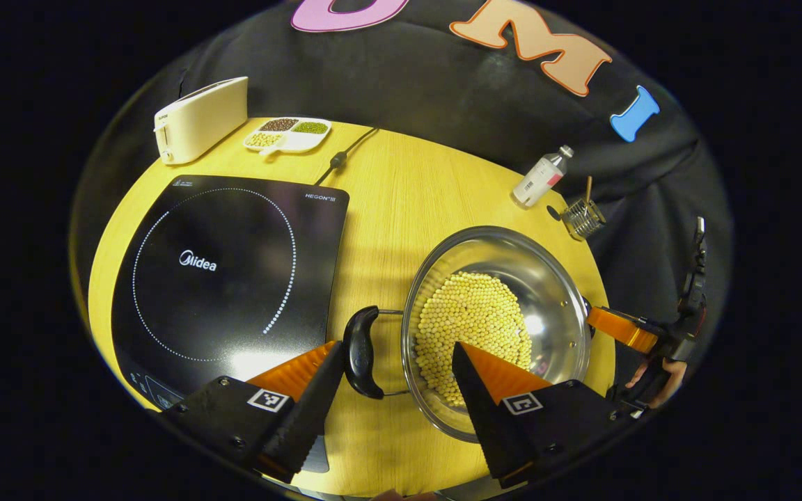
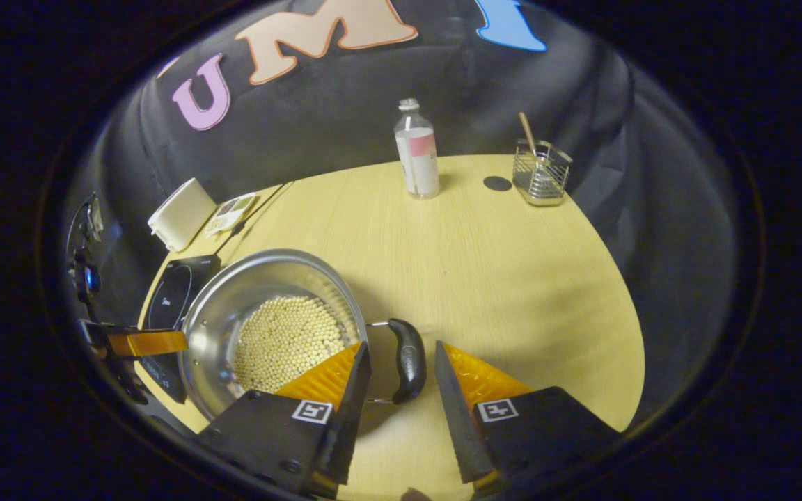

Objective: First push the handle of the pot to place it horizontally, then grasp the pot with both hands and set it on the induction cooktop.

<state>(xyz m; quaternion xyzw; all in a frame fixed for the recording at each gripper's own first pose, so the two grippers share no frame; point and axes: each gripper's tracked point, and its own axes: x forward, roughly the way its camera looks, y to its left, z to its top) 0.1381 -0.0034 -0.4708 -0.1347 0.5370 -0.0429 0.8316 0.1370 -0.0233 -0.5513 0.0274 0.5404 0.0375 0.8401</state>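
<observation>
1. Table point(image 2: 512, 278): pale wood grain, rounded edge, matte. It carries everything.
2. Cooktop point(image 1: 220, 271): flat glossy black glass slab with a dotted ring, at the table's left edge, just beside the pot.
3. Pot point(image 1: 554, 292): polished steel, round and shallow, near the front edge. The bottom is covered in small pale yellow beans point(image 1: 470, 320). Both loop handles look level.
4. Left handle point(image 1: 361, 351): smooth black curved grip on thin wire struts, between the fingers of the left gripper point(image 1: 397, 390). Jaws spread, not touching it.
5. Right handle point(image 2: 408, 358): same make, between the fingers of the right gripper point(image 2: 401, 390). Jaws also apart, no contact seen.
6. Judgement: the grasp is the step in hand. Close both grippers squarely on the grips together, mid-length. The grips look slick. Lift level and evenly, or the beans shift and the pot tips.
7. The move to the cooktop is short; lower flat inside the ring.
</observation>
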